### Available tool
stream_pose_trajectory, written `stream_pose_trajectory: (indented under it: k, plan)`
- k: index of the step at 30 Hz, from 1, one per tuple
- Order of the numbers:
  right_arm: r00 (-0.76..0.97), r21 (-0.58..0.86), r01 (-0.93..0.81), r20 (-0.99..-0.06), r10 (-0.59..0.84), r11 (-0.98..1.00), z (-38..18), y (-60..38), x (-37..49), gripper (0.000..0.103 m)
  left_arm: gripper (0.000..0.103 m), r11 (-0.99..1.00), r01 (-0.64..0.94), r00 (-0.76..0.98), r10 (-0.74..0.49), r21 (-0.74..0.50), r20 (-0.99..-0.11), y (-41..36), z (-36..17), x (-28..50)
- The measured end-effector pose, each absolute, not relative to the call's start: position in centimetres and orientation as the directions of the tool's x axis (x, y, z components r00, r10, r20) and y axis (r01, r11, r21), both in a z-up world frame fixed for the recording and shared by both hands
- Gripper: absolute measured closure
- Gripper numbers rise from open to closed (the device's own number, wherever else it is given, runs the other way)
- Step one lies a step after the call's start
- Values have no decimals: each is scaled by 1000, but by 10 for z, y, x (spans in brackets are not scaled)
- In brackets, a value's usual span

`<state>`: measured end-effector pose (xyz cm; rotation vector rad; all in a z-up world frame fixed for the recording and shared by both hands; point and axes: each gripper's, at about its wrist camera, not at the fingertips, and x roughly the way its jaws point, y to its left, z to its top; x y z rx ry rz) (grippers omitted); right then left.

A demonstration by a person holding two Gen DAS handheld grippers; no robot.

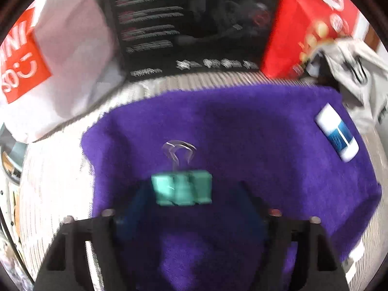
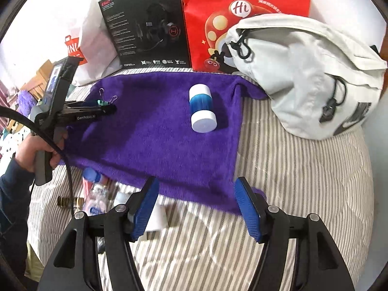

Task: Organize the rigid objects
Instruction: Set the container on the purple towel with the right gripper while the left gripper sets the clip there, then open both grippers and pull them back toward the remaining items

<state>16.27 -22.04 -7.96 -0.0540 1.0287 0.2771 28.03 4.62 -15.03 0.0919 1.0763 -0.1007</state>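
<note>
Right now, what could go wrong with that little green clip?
The left hand-held gripper seems to pinch the small green metal binder clip only at its fingertips, so it might slip onto the purple fuzzy towel. The blue-and-white plastic cylinder lies on its side and could roll if the towel gets tugged.

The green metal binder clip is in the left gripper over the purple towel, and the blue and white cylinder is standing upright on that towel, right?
Not quite. The blue and white plastic cylinder lies on its side on the purple fleece towel, as the right wrist view shows. The rest holds: the green metal binder clip sits between the fingers of the left gripper, over the towel.
</note>
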Motion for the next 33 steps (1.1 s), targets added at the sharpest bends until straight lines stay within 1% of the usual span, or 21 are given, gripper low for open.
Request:
stream_pose_trajectory:
  k: [2,5,11,13,16,20,22,23,24,29,32,33]
  plan:
    - [490,85,-247,-848,200,965,-77,-225,155,38,26,992,115,475,-13,47,-880,43,-148,272]
    - [499,85,-237,-844,197,968,-73,-231,143,38,26,995,98,465,-14,35,-885,44,-141,260]
    - [518,81,-232,-833,193,969,-65,-238,120,38,26,988,151,564,-54,39,-824,46,-91,189]
    - [521,84,-233,-831,197,969,-63,-238,113,38,26,983,176,582,-68,44,-810,50,-84,159]
    - [518,85,-239,-831,201,967,-62,-237,102,38,26,978,197,560,-53,70,-827,63,-87,130]
    - [516,74,-240,-835,192,968,-62,-236,90,38,26,967,237,521,-51,87,-852,66,-107,88]
    - [508,76,-240,-839,192,968,-63,-234,85,38,26,966,243,531,-56,88,-845,63,-111,76]
    - [503,73,-240,-843,189,968,-64,-234,82,38,26,960,268,553,-88,77,-829,60,-112,67]
    - [502,68,-240,-845,184,968,-65,-233,80,38,26,952,296,551,-108,73,-828,57,-114,62]
    - [479,41,-240,-864,155,970,-73,-231,70,38,26,909,391,530,-93,145,-843,40,-132,55]
    - [459,29,-235,-878,137,971,-80,-230,69,38,26,898,406,520,-74,171,-851,36,-143,63]
    - [453,25,-236,-882,132,972,-81,-230,69,38,24,896,410,528,-84,167,-845,37,-144,66]
